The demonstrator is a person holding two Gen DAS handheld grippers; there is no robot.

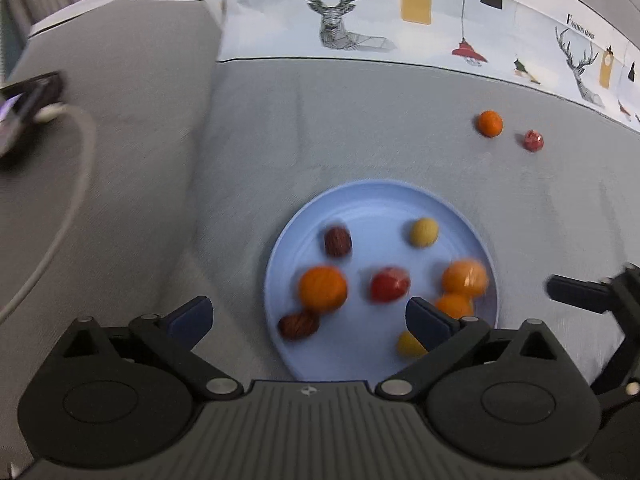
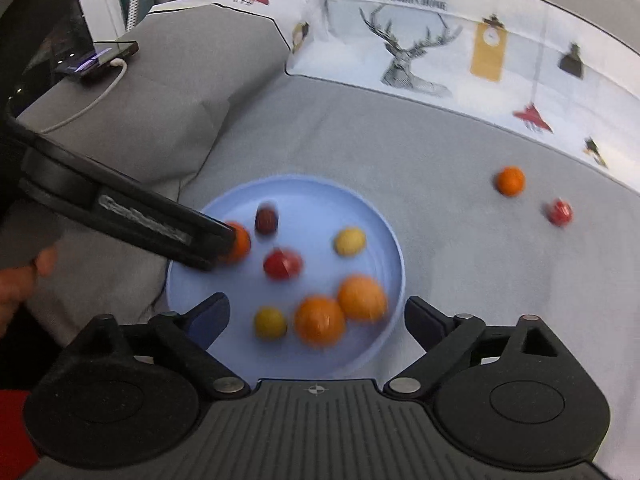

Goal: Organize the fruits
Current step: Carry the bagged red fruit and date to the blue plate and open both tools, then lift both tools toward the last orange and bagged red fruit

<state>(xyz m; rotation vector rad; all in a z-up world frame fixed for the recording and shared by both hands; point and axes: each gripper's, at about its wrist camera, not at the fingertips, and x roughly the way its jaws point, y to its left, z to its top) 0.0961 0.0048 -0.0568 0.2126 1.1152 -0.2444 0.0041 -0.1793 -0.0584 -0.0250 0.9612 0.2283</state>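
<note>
A light blue plate (image 1: 400,200) (image 2: 384,232) lies on the grey sofa seat and holds several small fruits: oranges (image 1: 322,288) (image 2: 320,320), a red fruit (image 1: 389,285) (image 2: 282,264), yellow fruits (image 1: 424,232) (image 2: 350,241) and dark red dates (image 1: 338,241) (image 2: 266,220). A loose orange (image 1: 489,123) (image 2: 510,180) and a loose red fruit (image 1: 533,141) (image 2: 559,212) lie on the seat to the far right. My left gripper (image 1: 308,316) is open and empty over the plate's near-left edge. My right gripper (image 2: 316,320) is open and empty over the plate's near side.
A grey cushion (image 1: 120,120) (image 2: 160,92) rises at the left, with a phone (image 1: 24,108) (image 2: 96,58) and its white cable on top. A printed deer-pattern cloth (image 1: 360,12) (image 2: 440,52) runs along the back of the seat.
</note>
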